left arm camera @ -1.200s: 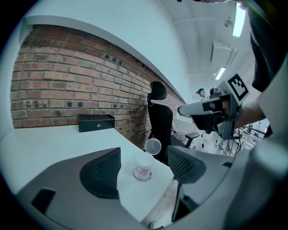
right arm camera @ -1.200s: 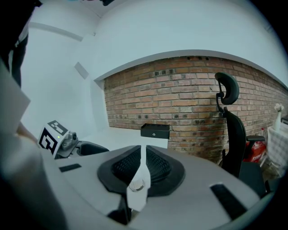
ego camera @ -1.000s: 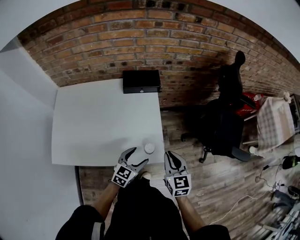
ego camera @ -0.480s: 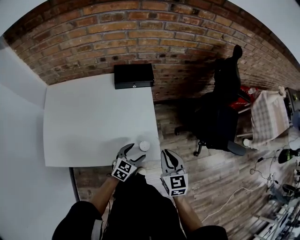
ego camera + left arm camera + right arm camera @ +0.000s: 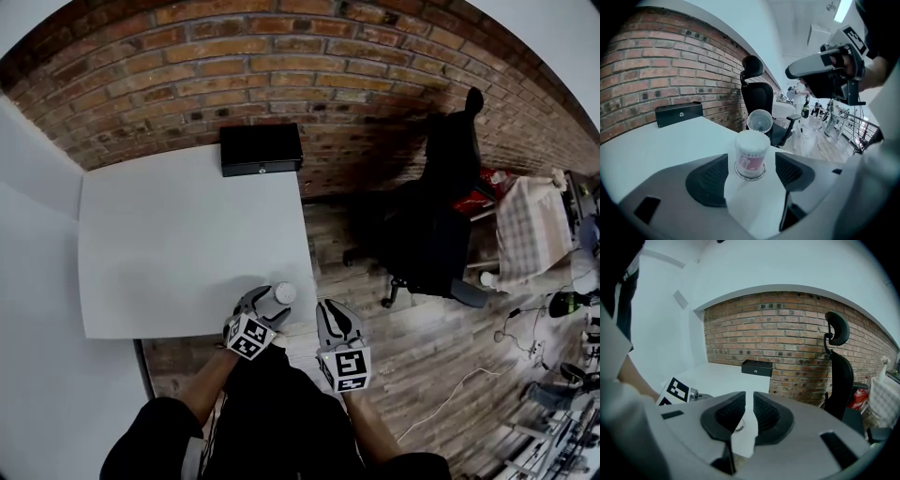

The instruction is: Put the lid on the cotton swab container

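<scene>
Light: bright, even; ceiling lamp (image 5: 841,10) glare at 1 o'clock | Shadows: soft, behind office chair (image 5: 439,230) on brick wall (image 5: 281,66) | Edges: fisheye bend, black corners | Focus: near foreground blurred

Table (image 5: 169,244) wide open left of container (image 5: 284,292); black box (image 5: 261,150) at far edge.

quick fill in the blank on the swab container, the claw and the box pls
1. The cotton swab container stands between the left claw's ___ jaws.
2. Its clear lid is ___ the container, leaving the swab tips bare.
3. The black box sits at the far edge of the white table, against the ___ wall.

Missing words: open; off; brick
</scene>
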### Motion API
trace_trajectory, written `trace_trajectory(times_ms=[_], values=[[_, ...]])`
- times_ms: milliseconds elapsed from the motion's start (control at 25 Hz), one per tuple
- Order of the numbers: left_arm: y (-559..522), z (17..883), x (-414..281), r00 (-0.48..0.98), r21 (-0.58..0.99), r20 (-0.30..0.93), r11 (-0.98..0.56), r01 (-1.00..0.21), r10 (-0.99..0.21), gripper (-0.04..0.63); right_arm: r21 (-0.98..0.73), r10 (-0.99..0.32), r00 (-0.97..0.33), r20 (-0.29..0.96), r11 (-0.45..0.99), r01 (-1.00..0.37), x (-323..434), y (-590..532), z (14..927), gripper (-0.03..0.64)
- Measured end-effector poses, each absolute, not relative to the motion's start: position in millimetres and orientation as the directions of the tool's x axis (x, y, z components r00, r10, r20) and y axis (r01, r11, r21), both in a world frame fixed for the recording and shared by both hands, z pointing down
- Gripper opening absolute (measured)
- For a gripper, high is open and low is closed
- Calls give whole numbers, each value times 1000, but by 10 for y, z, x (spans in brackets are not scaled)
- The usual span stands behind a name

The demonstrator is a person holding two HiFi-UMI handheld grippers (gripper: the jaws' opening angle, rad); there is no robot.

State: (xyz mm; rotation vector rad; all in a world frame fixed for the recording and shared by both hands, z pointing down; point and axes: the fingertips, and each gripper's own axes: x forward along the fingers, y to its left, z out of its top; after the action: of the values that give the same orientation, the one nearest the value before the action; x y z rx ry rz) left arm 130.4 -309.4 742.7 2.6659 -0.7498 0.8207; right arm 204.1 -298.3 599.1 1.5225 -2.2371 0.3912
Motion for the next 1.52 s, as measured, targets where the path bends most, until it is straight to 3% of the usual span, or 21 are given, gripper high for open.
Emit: trace_trajectory(times_ms=[360,760,1520], values=[[-3123,7525,1398,718,88,598,-862,-499,-355,312,-76,-756,-336,562,357,-931,2070,-3137,6320,75],[-3153,7616,1389,698,75,629,-867,-493,-342,251,-194,-665,-393,635,356,-914,2092,-3294,6737,119],[-3195,7618,1398,693,79,632,-861,-503,-346,233,-359,-602,-486,633,329,-874,2018,-3375,6911,153]])
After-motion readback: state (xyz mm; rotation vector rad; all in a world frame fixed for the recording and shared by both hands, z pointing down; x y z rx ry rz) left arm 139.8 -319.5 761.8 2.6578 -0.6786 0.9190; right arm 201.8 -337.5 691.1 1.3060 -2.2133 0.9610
